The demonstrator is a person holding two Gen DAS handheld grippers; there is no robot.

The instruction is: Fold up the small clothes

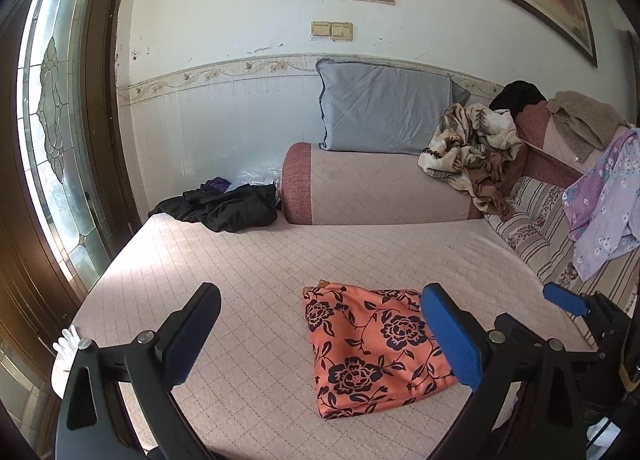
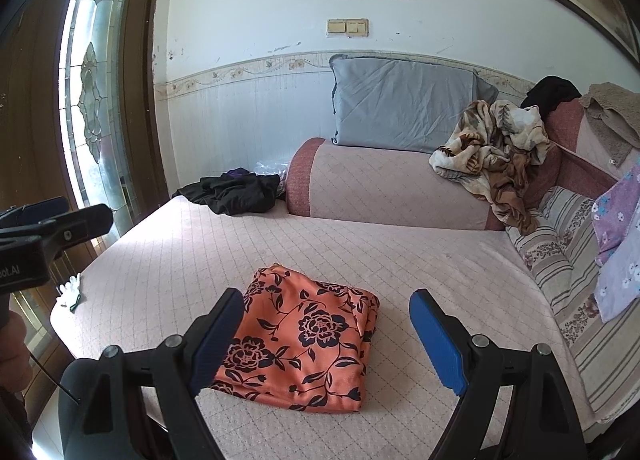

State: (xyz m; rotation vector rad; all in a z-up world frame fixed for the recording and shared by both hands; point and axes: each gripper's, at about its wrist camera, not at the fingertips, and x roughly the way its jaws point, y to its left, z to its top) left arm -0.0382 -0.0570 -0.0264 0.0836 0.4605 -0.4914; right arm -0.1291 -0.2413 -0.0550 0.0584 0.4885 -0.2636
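A folded orange cloth with dark flowers (image 1: 372,348) (image 2: 312,344) lies flat on the pink quilted bed (image 1: 240,260) (image 2: 400,260). My left gripper (image 1: 320,296) stands open just before the cloth, its right blue pad over the cloth's right edge; nothing is between the pads. My right gripper (image 2: 326,300) is open too, with the cloth lying low between its fingers and untouched. In the left wrist view one of the right gripper's blue pads (image 1: 564,298) shows at the right. The left gripper (image 2: 80,208) hovers at the left edge of the right wrist view.
A heap of black clothes (image 1: 224,208) lies at the bed's far left. A pink bolster (image 1: 376,188), a grey pillow (image 1: 384,112) and a crumpled patterned blanket (image 1: 472,148) line the back. Purple flowered fabric (image 1: 600,212) hangs at right. White gloves (image 2: 70,288) sit on the left edge.
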